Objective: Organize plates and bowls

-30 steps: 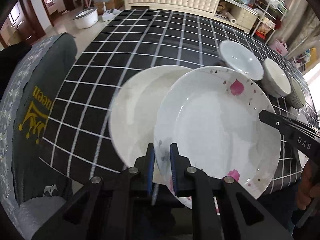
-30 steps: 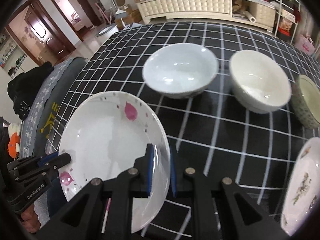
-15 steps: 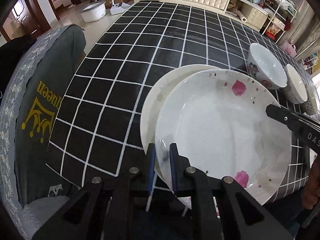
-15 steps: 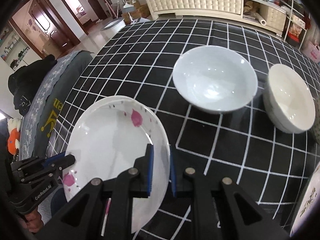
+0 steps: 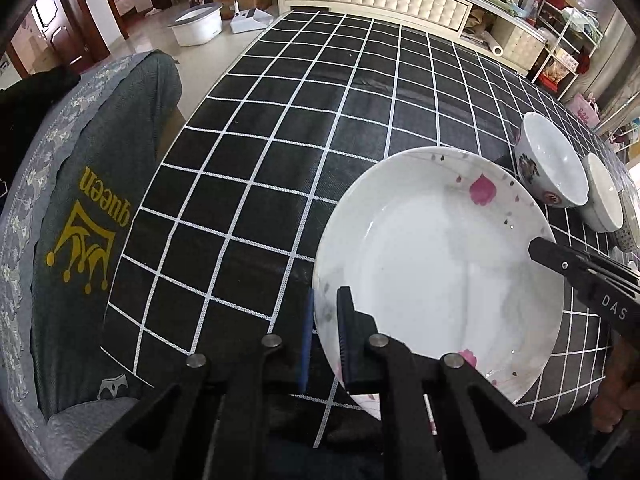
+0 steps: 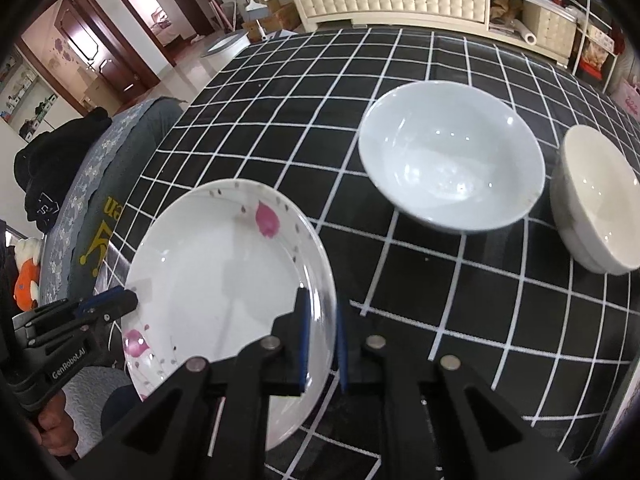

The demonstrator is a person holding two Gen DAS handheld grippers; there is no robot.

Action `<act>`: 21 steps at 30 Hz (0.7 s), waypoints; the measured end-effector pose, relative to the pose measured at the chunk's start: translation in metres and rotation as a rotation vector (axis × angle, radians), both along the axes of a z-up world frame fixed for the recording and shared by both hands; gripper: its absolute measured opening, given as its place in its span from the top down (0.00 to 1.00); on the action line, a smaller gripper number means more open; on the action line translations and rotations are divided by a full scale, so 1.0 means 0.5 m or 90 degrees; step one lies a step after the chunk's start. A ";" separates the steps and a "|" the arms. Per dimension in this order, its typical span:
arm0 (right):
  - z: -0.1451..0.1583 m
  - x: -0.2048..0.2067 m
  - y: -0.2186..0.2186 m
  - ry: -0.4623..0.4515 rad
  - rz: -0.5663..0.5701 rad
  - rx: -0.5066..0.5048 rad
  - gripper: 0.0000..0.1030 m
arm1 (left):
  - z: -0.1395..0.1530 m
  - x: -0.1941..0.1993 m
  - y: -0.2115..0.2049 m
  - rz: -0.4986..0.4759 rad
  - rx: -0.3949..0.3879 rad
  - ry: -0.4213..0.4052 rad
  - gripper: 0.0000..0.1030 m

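- Holding the flowered plate (image 5: 436, 268) from two sides: the left gripper (image 5: 325, 344) pinches its near-left rim, and the right gripper (image 6: 320, 344) is clamped on the opposite rim.
- The plate sits low at the near edge of the tabletop (image 5: 320, 120), over the black checked cloth, its near part overhanging the edge; whether it rests on the cloth or on another dish beneath cannot be told from these views.
- A glossy white bowl (image 6: 452, 156) stands further in and to the right of the plate, with a cream bowl (image 6: 596, 200) just beside it on the right; both are close enough to matter when the grippers draw back.
- To finish this step well, I would keep both rims level so the plate settles flat and does not tip on one edge.
- Easing the grippers apart only once the weight is fully carried from below looks wise, since glazed ceramic slides easily between narrow pads.
- Letting go with one side first risks a tilt toward the tabletop edge; releasing together, or the inner side last, seems safer.
- Backing the right gripper straight out, away from the white bowl, should avoid a knock.
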State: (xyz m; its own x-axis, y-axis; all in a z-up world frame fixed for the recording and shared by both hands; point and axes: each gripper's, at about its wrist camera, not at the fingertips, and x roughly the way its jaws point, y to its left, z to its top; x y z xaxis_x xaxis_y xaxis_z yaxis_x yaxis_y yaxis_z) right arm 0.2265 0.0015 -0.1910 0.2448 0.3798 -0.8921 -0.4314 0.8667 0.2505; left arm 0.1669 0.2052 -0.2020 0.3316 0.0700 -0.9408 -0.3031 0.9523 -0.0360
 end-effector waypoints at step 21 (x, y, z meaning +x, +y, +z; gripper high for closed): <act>0.053 -0.038 -0.015 -0.069 -0.033 -0.035 0.85 | 0.061 -0.045 0.003 0.035 -0.007 -0.048 0.82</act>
State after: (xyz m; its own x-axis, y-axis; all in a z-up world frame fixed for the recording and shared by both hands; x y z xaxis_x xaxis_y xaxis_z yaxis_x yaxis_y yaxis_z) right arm 0.2075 -0.0061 -0.1645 0.3590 0.3150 -0.8786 -0.4070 0.9000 0.1563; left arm 0.1443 0.2066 -0.1717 0.3980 0.0806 -0.9139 -0.3510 0.9337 -0.0705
